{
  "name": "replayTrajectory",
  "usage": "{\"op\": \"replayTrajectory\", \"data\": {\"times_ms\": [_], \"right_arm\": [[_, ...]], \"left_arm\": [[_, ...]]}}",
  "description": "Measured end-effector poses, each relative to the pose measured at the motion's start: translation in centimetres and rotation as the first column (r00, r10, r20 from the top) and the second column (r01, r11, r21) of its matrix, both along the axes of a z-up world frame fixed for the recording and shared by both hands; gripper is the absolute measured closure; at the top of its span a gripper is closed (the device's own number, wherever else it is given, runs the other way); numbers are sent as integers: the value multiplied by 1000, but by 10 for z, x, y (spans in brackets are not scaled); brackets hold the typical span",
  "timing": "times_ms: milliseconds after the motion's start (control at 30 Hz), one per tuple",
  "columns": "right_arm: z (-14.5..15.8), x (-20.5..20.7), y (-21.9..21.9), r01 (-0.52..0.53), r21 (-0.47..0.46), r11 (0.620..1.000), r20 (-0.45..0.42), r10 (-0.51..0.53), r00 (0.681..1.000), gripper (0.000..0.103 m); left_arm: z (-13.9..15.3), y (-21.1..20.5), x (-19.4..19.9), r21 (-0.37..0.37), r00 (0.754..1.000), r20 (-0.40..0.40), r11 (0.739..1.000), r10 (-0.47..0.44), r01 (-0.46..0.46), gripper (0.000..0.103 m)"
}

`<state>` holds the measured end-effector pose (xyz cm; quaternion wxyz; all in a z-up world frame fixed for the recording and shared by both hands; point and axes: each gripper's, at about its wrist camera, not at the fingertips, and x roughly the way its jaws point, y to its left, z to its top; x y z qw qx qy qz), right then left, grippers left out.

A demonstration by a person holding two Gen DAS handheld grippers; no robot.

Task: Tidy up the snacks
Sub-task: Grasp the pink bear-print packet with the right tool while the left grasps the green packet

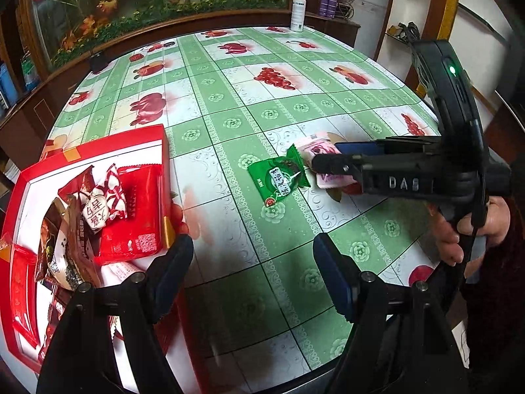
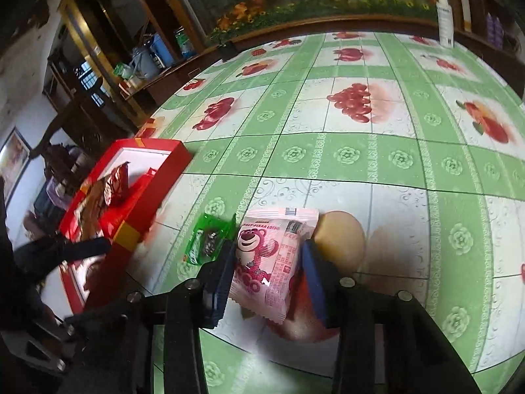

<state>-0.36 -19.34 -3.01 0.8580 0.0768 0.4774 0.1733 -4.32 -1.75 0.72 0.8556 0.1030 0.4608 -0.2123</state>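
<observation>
A pink snack packet (image 2: 262, 252) with a bear print lies on the green fruit-pattern tablecloth, and my right gripper (image 2: 267, 256) is shut on it, a pad against each long edge. In the left wrist view the right gripper (image 1: 325, 156) reaches in from the right over the same pink packet (image 1: 315, 146). Just left of it lies a green snack packet (image 1: 279, 177), also seen in the right wrist view (image 2: 206, 239). A red box (image 1: 98, 151) at the left holds several snacks, among them a flat red packet (image 1: 137, 216). My left gripper (image 1: 252, 246) hovers open beside the box with nothing between its fingers.
A white spray bottle (image 1: 298, 10) stands at the table's far edge, with purple cans (image 1: 328, 5) on a ledge behind. A person's hand (image 1: 472, 229) grips the right tool's handle. Wooden shelves and a flower mural ring the table. The red box (image 2: 144, 146) sits near the left table edge.
</observation>
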Motion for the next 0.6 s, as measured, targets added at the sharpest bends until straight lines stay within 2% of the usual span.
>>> {"op": "replayTrajectory", "data": {"times_ms": [100, 167, 333, 433, 600], "right_arm": [[1, -7, 4, -33, -122, 992, 19, 36, 999, 63], [1, -10, 0, -41, -162, 986, 27, 46, 999, 64], [1, -12, -33, 46, -137, 990, 28, -43, 999, 63], [1, -12, -42, 65, -109, 992, 23, -62, 998, 63], [1, -13, -44, 67, -97, 993, 21, -65, 998, 62]], "left_arm": [[0, -7, 0, 17, 1000, 6, 1000, -20, 19, 28], [1, -13, 2, 34, 999, 19, 999, -42, 42, 28], [4, -27, 17, 83, 991, 71, 991, -114, 108, 28], [1, -34, 35, 68, 993, 41, 991, -115, 112, 28], [-16, -36, 64, -33, 994, -111, 999, 7, -11, 28]]}}
